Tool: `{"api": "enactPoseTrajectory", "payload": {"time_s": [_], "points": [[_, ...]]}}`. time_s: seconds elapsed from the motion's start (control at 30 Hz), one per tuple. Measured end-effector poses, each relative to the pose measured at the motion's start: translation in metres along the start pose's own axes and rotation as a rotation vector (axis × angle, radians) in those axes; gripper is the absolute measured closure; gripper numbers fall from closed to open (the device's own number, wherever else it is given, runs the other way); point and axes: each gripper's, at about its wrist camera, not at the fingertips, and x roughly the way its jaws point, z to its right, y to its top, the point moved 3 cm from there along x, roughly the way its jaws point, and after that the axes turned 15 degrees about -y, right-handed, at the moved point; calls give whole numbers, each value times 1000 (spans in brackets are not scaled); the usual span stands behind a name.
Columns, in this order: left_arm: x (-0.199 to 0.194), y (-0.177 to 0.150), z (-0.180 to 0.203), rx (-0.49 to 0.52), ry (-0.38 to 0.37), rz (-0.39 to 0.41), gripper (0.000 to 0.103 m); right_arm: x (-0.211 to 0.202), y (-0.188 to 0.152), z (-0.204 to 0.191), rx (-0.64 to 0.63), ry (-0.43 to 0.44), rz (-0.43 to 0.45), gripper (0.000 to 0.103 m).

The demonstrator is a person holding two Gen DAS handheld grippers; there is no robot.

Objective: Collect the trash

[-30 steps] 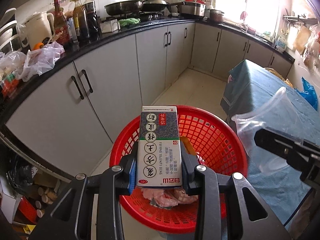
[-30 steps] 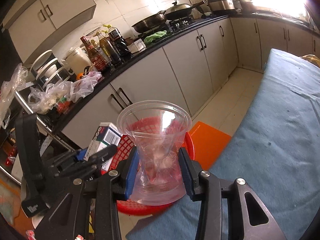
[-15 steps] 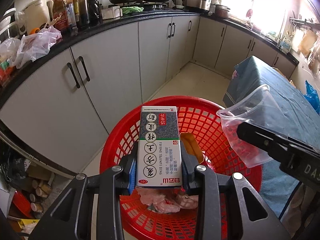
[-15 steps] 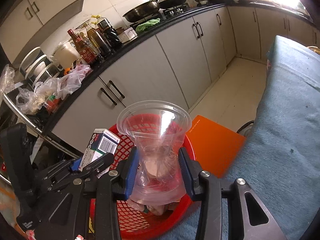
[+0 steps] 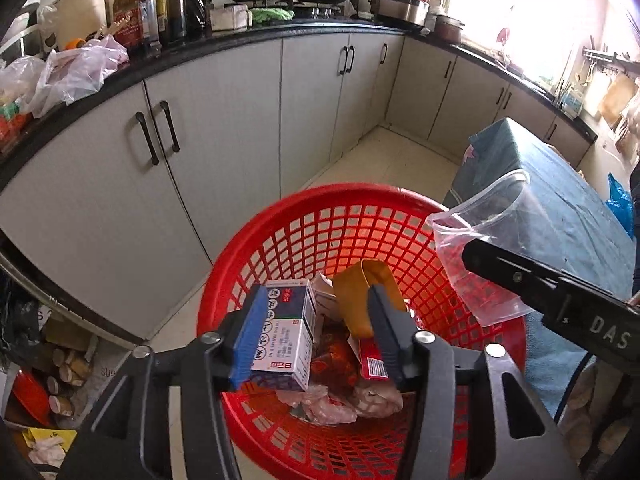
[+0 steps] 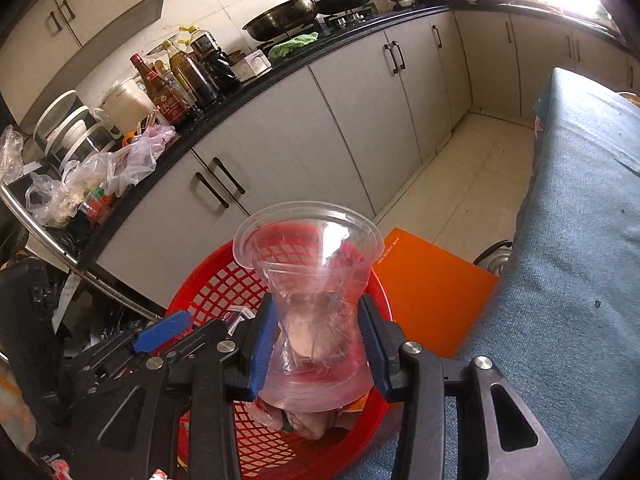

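While both tools hang over the red basket (image 5: 256,264), each stands in a different state. The left gripper (image 5: 316,336) has its jaws spread wide, and the medicine box (image 5: 286,344) sits between them, leaning against the blue pad on the left finger and apart from the other; whether it rests on the trash below or is dropping cannot be told. That open stance suits a release: the box is inside the rim, so it should land among the wrappers (image 5: 340,400) and the brown paper piece (image 5: 362,292) lying in the bottom.

The right gripper (image 6: 316,344) is pinching the clear plastic cup (image 6: 310,264) hard enough that its waist is crushed inward, with the mouth flaring up and away from the fingers. A soft cup like this buckles easily, and the tight squeeze keeps it from slipping. In the left view the cup (image 5: 480,248) hangs over the basket's right rim, close to the blue-covered table (image 6: 580,240), so it is placed for the next drop.

My judgement is that the box is as good as collected and the cup comes next; the right tool needs only to move a little further over the basket before letting go, or the light cup may bounce off the rim.
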Motion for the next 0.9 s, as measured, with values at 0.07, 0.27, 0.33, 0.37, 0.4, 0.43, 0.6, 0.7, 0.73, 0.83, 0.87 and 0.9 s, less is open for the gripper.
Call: {"api": "enactPoseTrajectory", "payload": {"time_s": [0.07,0.27,0.33,0.37,0.4,0.43,0.6,0.7,0.73,0.83,0.87,0.9], "points": [[-5,0,2,7,2,13,48,0,0,0,5,6,-2,53],[-15,-5,6,24,14,26,43,-5,0,-1,11,14,4,47],[-19,-8,8,30,18,29,43,-9,0,-1,12,17,9,47],[-21,-10,9,33,20,32,42,-10,0,-1,12,19,11,47],[-23,-11,9,35,21,34,42,-12,-1,0,10,21,12,47],[-25,-12,10,37,23,38,41,-13,-1,0,8,20,13,47],[-34,-17,12,38,23,49,40,-21,-8,1,10,24,15,47],[-41,-21,15,41,23,54,37,-27,-12,3,13,27,14,46],[-44,-23,17,44,26,58,34,-30,-15,3,13,29,15,46],[-52,-29,23,56,38,73,30,-38,-23,5,9,28,18,44],[-54,-31,25,60,43,78,29,-41,-27,6,5,24,20,44],[-56,-33,26,61,46,80,29,-43,-30,6,1,19,22,44]]}}
